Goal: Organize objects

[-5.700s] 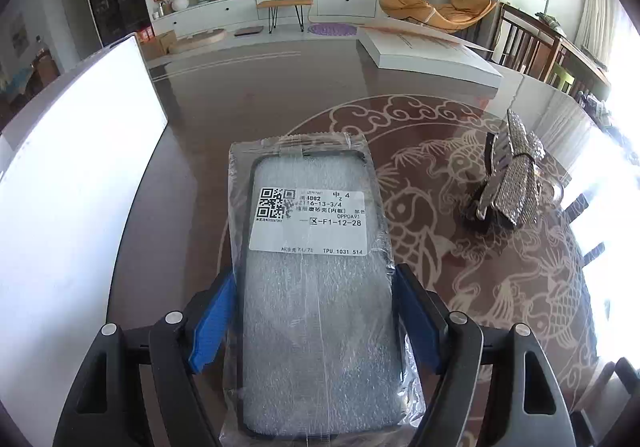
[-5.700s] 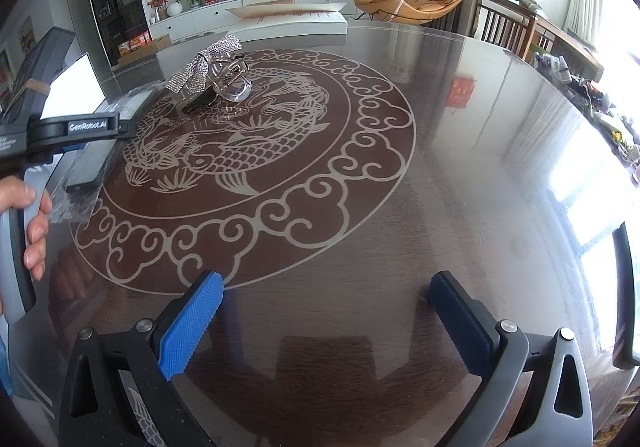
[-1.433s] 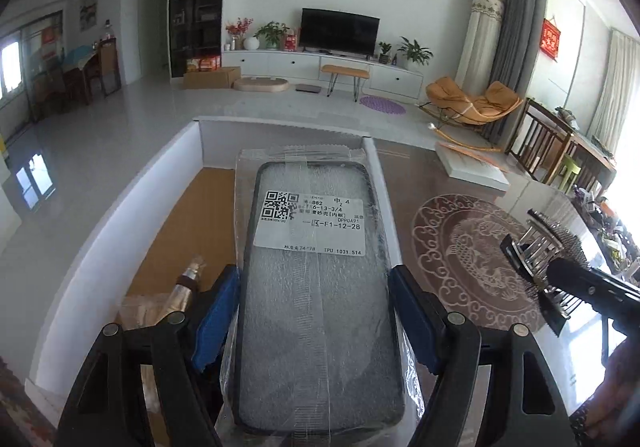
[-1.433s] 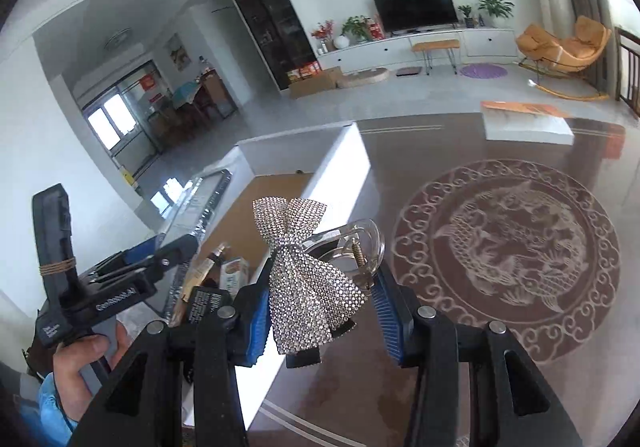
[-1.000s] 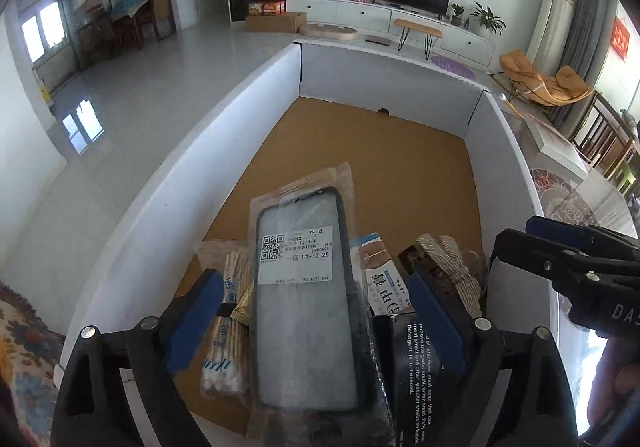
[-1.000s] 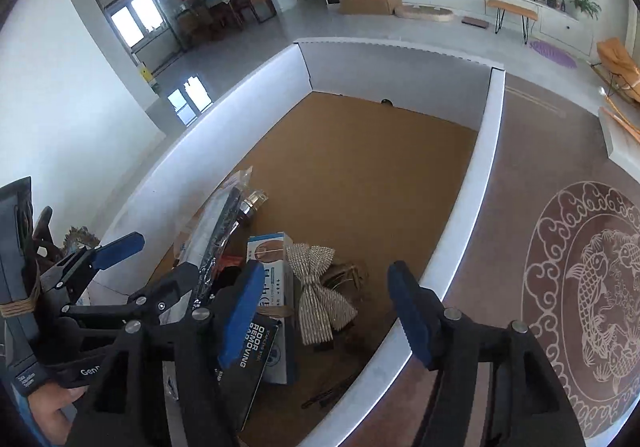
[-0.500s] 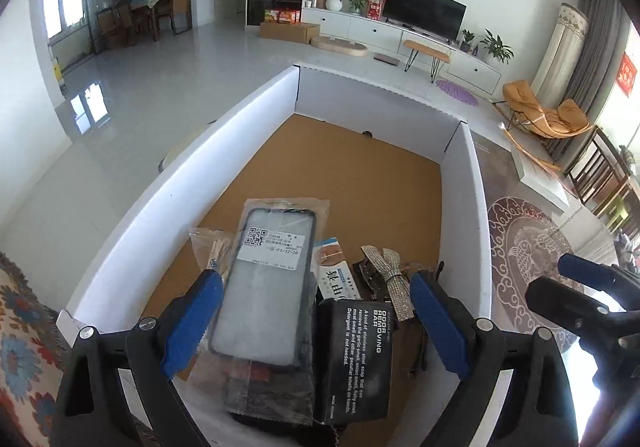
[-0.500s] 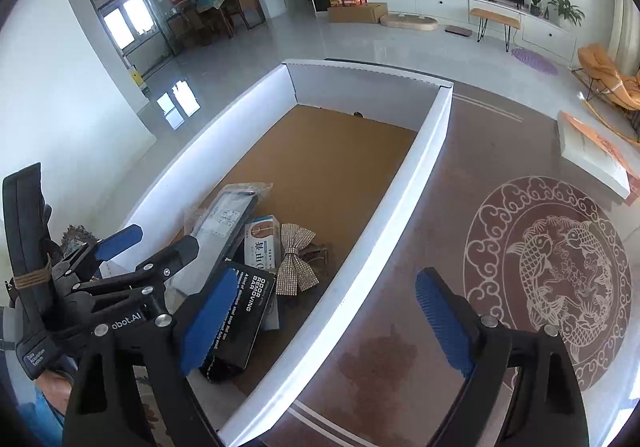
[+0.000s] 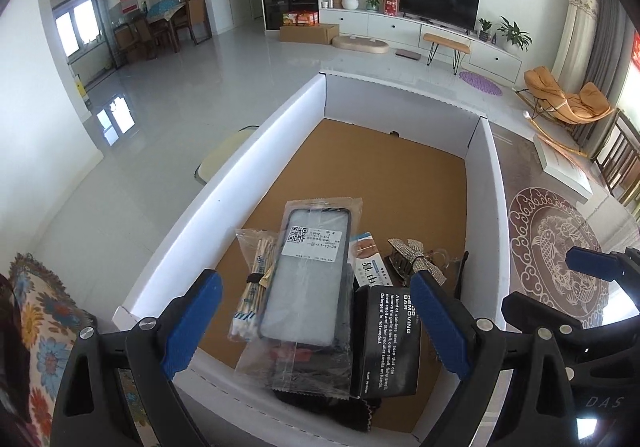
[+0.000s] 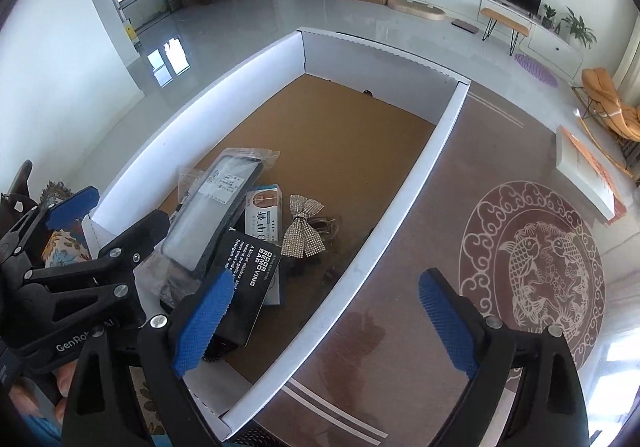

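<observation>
A white cardboard box (image 9: 240,171) with a brown floor holds a pile at its near end. The bagged phone case (image 9: 308,275) lies on top, beside a bag of cotton swabs (image 9: 256,279), a black soap-bar box (image 9: 390,335) and the rhinestone bow clip (image 9: 408,251). My left gripper (image 9: 314,281) hangs open above the pile, holding nothing. In the right wrist view the bow clip (image 10: 304,227) rests next to the phone case (image 10: 212,207). My right gripper (image 10: 326,283) hovers over the box's right wall (image 10: 400,207), its jaws opening with nothing between them.
The box stands at the left edge of a dark table (image 10: 400,327) with a round fish pattern (image 10: 536,259). A flat white carton (image 10: 584,175) lies at the table's far side. A floral cushion (image 9: 36,327) sits left of the box.
The left gripper let go of the phone case and the right of the bow clip; both now lie in the box. Both grippers rose and drew back, and the right jaws widened.
</observation>
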The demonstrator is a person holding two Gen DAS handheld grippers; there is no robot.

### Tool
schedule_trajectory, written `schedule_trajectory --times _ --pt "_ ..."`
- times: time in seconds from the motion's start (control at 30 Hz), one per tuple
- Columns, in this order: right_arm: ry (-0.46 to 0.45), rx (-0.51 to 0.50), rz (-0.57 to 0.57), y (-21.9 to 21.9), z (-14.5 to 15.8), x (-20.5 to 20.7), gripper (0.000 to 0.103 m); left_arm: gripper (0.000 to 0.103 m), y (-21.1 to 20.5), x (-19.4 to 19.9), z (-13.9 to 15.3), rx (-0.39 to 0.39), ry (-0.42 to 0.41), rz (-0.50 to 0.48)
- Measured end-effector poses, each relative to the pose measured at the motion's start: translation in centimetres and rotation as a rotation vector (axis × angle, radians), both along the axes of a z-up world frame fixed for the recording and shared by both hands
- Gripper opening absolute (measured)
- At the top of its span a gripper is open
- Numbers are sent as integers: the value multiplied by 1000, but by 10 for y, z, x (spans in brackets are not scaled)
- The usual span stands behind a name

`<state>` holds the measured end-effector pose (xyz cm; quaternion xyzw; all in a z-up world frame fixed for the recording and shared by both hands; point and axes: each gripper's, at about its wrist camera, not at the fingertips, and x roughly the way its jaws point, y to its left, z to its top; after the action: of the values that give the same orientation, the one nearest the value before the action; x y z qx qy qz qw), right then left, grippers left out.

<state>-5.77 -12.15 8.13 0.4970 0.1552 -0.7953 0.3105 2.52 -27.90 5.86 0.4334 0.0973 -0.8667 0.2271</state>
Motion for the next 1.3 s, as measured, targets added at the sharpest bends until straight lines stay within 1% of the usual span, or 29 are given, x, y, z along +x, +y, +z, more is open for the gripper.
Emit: schedule_trajectory --times 0.4,0.87,1.3 --pt "0 8 -10 -4 -3 -3 94 95 -8 1 0 -48 -4 34" --pt "-4 11 7 -12 -3 2 94 95 -16 5 1 -49 -5 56" --pt "9 -4 17 -16 9 5 94 95 -19 9 9 -61 -3 68"
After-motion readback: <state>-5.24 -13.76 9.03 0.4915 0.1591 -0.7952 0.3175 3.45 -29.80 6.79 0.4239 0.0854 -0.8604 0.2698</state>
